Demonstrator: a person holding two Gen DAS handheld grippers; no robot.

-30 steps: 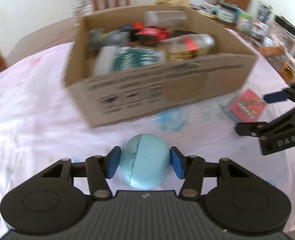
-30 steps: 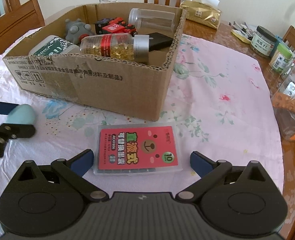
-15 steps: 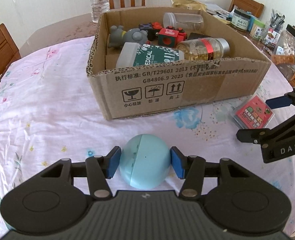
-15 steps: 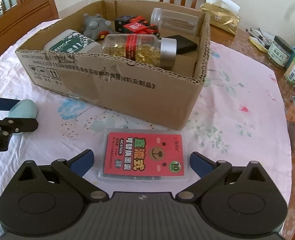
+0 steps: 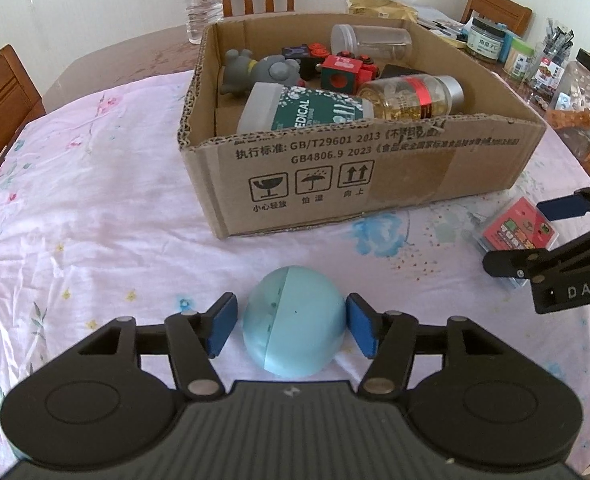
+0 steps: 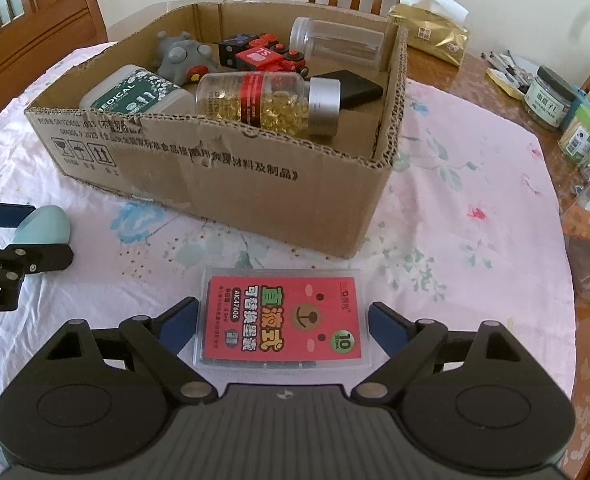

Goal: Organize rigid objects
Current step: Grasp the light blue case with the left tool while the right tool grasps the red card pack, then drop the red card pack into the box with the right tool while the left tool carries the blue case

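Observation:
A pale blue egg-shaped thing (image 5: pixel 295 328) rests on the flowered cloth between the fingers of my left gripper (image 5: pixel 291 308). Its jaws are opening, and a thin gap shows beside each blue pad. A flat clear case with a red label (image 6: pixel 283 320) lies between the fingers of my right gripper (image 6: pixel 283 306). Those jaws are closing, with the pads just short of the case's edges. The open cardboard box (image 5: pixel 375 172) stands behind both. The right wrist view shows the left gripper (image 6: pixel 49 234) and the egg (image 6: pixel 51 226) at the left edge.
The box (image 6: pixel 215 184) holds a capsule bottle (image 6: pixel 263 104), a white and green bottle (image 5: pixel 307 112), a grey toy (image 5: pixel 263 70), a red toy (image 5: pixel 343 70) and a clear jar (image 6: pixel 335 46). Jars (image 6: pixel 549 96) crowd the right table edge. A water bottle (image 5: pixel 199 0) and chairs stand behind.
My left pads have drawn away from the egg, which stays on the cloth. My right jaws have narrowed from wide open to near the case's edges.

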